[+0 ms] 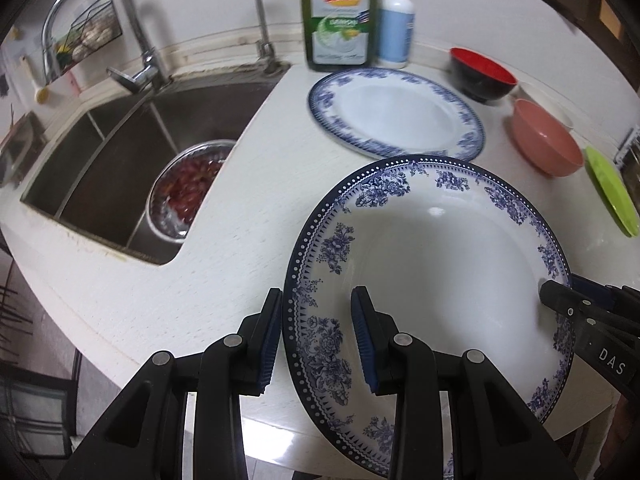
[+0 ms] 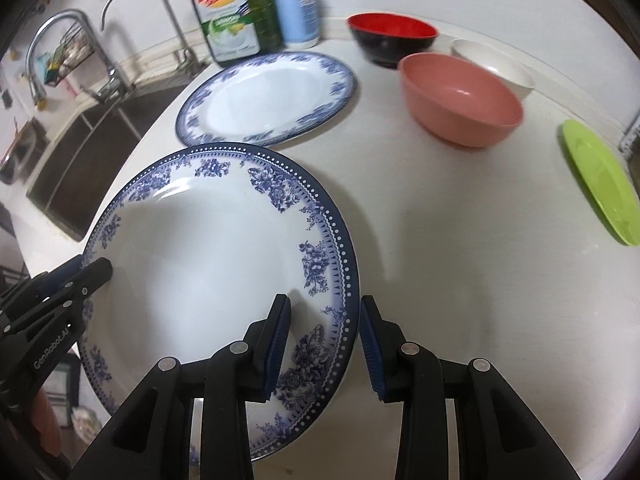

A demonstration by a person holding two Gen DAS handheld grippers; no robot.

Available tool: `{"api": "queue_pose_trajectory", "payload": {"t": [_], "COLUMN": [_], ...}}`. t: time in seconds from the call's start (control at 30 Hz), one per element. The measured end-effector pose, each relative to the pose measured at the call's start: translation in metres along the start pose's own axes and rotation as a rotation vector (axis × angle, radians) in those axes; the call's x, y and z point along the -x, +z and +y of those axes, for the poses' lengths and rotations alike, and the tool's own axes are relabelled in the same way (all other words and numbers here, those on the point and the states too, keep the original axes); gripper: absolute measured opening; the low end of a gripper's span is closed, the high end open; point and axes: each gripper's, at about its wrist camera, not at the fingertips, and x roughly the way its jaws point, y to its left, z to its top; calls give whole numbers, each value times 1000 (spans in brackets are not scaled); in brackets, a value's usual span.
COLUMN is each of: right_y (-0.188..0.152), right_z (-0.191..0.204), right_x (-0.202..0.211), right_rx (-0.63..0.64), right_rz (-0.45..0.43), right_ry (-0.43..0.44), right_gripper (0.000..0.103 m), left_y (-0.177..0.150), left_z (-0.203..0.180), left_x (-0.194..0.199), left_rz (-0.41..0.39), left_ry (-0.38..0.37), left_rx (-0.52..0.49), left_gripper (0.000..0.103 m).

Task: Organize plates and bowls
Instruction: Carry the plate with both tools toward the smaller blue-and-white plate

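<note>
A white deep plate with blue flowers [image 1: 440,264] [image 2: 208,256] is held tilted above the counter's front edge. My left gripper [image 1: 318,292] is shut on its left rim, one finger inside and one outside; the right wrist view shows it [image 2: 96,270] clamped there. My right gripper [image 2: 325,298] is shut on the opposite rim, also seen in the left wrist view [image 1: 556,286]. Behind lies a second blue-rimmed plate [image 1: 396,114] [image 2: 268,96] flat on the counter. To its right stand a red-and-black bowl [image 2: 392,36], a pink bowl [image 2: 460,96] and a white bowl [image 2: 492,64].
A green plate [image 2: 600,184] lies at the far right. A dish soap bottle [image 1: 340,12] and a pump bottle [image 1: 396,24] stand against the wall. On the left is the sink [image 1: 100,152], with a metal bowl of red food [image 1: 188,188] and two faucets.
</note>
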Motion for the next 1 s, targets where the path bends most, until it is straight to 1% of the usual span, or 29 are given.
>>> {"api": "queue_pose_trajectory", "payload": {"t": [0.3, 0.73, 1.0], "right_y": [-4, -7, -8], "right_z": [21, 24, 26], "right_x": [-17, -27, -27], "right_rx": [21, 12, 14], "right_rz": [46, 73, 69], "right_ry": [-1, -26, -31], "right_gripper": [36, 36, 37], "left_y": [-4, -6, -8], "left_z": [19, 19, 17], "left_x": [-15, -29, -31], "left_rz": [32, 50, 53], "left_ry": [8, 4, 5], "left_rx": [16, -16, -32], "left_gripper": [35, 35, 35]}}
